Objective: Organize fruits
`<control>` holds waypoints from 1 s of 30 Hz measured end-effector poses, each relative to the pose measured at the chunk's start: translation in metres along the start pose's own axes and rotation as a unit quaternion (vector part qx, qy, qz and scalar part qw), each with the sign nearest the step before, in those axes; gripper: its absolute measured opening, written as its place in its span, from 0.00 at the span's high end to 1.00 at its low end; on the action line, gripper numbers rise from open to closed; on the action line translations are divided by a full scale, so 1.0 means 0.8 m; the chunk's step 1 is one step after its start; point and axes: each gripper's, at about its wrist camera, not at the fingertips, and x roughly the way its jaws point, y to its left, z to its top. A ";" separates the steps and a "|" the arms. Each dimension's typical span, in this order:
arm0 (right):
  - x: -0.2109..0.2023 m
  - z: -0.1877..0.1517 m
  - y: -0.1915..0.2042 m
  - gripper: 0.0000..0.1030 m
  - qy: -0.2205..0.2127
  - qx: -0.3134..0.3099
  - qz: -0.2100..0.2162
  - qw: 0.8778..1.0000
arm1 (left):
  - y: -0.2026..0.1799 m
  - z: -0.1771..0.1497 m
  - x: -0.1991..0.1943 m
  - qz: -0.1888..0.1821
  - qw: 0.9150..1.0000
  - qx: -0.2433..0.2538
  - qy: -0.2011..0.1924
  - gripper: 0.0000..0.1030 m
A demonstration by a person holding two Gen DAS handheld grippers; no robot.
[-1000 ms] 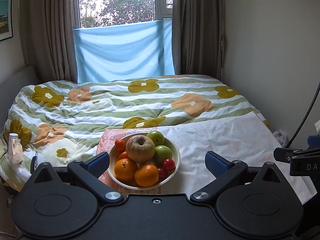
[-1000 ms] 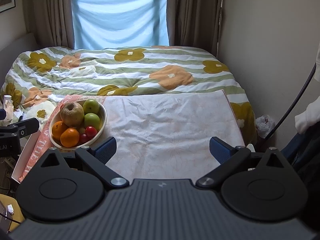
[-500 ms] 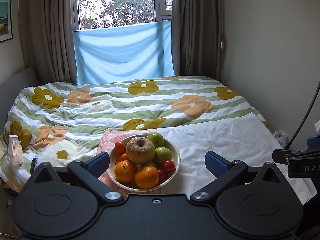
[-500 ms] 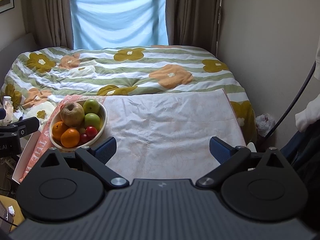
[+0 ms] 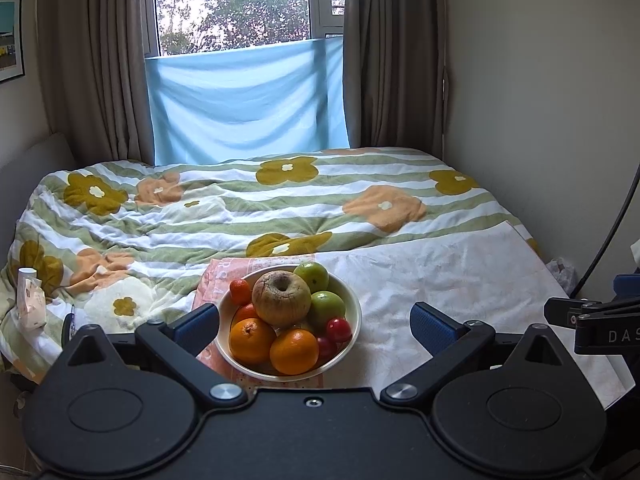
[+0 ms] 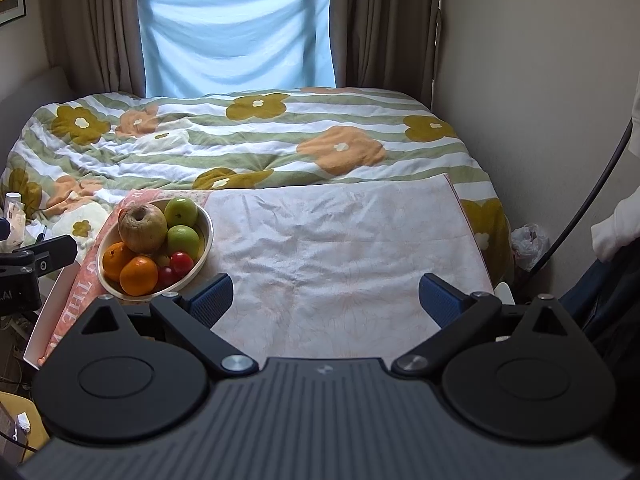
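A white bowl (image 5: pixel 352 312) on the bed's near edge holds a brown wrinkled apple (image 5: pixel 281 298), two green apples (image 5: pixel 328 307), two oranges (image 5: pixel 294 351), small red fruits (image 5: pixel 339 329) and a small tangerine (image 5: pixel 240 291). My left gripper (image 5: pixel 316 326) is open and empty, its blue pads either side of the bowl, just short of it. The bowl (image 6: pixel 206 228) shows at the left in the right wrist view. My right gripper (image 6: pixel 326 300) is open and empty over the pale cloth (image 6: pixel 340 240), to the bowl's right.
The bowl stands on a pink printed cloth (image 5: pixel 224 276) over a flowered quilt (image 5: pixel 240 208). A wall (image 5: pixel 540 120) runs along the bed's right side. A small bottle and packet (image 5: pixel 28 296) lie at the left edge. A blue cloth (image 5: pixel 244 104) hangs under the window.
The left wrist view has tilted up slightly, showing more window; the bowl sits a little lower in frame. The right gripper has edged a little closer to the bed. Both grippers stay open.
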 end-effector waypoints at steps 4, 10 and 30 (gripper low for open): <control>0.000 0.000 0.000 0.00 0.000 0.000 0.000 1.000 | 0.001 0.000 0.000 0.000 1.000 0.000 0.001 0.00; -0.001 0.000 0.000 0.00 0.000 0.000 0.000 1.000 | 0.001 0.000 0.000 0.000 1.000 0.000 0.001 0.00; -0.002 -0.001 0.001 0.00 0.000 0.001 0.001 1.000 | 0.004 -0.006 -0.013 0.015 1.000 -0.005 -0.014 0.00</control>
